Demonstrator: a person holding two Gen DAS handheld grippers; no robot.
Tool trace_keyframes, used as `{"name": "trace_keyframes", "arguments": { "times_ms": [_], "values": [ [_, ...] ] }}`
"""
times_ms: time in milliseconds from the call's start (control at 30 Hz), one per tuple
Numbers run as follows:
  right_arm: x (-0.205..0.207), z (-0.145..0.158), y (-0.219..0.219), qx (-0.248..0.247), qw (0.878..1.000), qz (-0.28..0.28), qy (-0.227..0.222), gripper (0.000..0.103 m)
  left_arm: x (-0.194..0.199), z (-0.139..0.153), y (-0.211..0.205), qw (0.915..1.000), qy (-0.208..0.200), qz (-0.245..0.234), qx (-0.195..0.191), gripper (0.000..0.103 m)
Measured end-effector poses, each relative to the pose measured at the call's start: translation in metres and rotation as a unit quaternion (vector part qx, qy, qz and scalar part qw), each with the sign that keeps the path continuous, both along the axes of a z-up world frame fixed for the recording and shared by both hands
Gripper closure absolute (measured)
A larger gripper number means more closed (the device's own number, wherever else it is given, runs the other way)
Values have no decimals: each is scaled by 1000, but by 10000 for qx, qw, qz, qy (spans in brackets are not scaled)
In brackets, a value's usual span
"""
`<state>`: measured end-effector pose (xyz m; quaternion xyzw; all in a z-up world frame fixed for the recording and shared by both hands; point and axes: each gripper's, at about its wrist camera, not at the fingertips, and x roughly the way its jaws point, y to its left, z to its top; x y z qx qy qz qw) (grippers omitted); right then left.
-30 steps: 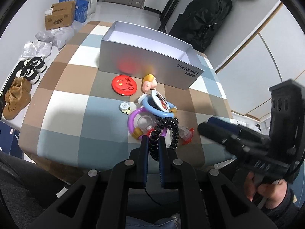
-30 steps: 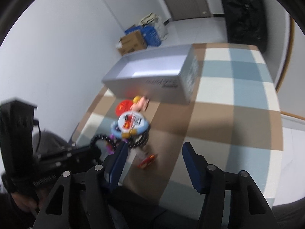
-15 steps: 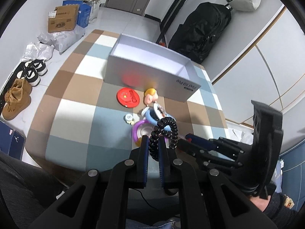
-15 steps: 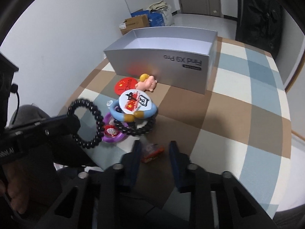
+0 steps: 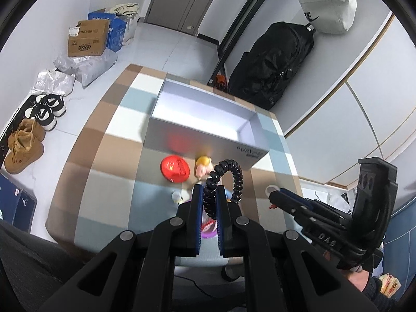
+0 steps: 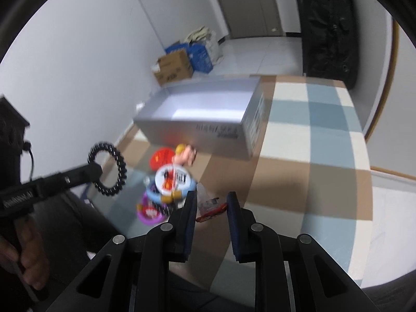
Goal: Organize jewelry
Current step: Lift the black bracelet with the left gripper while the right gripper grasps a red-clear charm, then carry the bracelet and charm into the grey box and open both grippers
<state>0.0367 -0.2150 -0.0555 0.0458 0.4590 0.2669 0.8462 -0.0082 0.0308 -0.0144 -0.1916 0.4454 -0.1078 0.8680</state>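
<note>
Left gripper (image 5: 209, 189) is clamped on one side of the black coil bracelet (image 5: 225, 179), which hangs above the checked table (image 5: 104, 140), probably so it clears the silver box (image 5: 205, 119) wall for dropping in. Right gripper (image 6: 211, 202) hovers empty, jaws parted narrowly, over the red-trimmed trinket (image 6: 210, 208), apparently lined up as the next pick.

Checked table (image 5: 104, 140) with grey box (image 5: 202, 140), red badge (image 5: 174, 168), small trinkets (image 6: 171, 182).
</note>
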Motion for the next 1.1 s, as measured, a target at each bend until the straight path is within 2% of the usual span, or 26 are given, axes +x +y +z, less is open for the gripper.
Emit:
{"name": "trace_keyframes", "arguments": {
  "times_ms": [300, 533, 767, 933, 1100],
  "values": [
    [29, 35, 1, 542, 9983, -104, -163, 81, 27, 12, 3, 9999, -131, 20, 39, 98],
    [65, 60, 19, 744, 9967, -35, -320, 81, 61, 22, 2, 9995, -274, -46, 159, 98],
    [106, 51, 40, 737, 9970, -69, -230, 81, 93, 11, 1, 9994, -150, -131, 296, 98],
    [126, 35, 53, 656, 9977, -131, -117, 81, 111, -6, 0, 9990, 185, -177, 373, 98],
    [136, 22, 51, 800, 9963, -307, 76, 81, 119, -19, -3, 9977, 438, -236, 465, 98]
  ]
}}
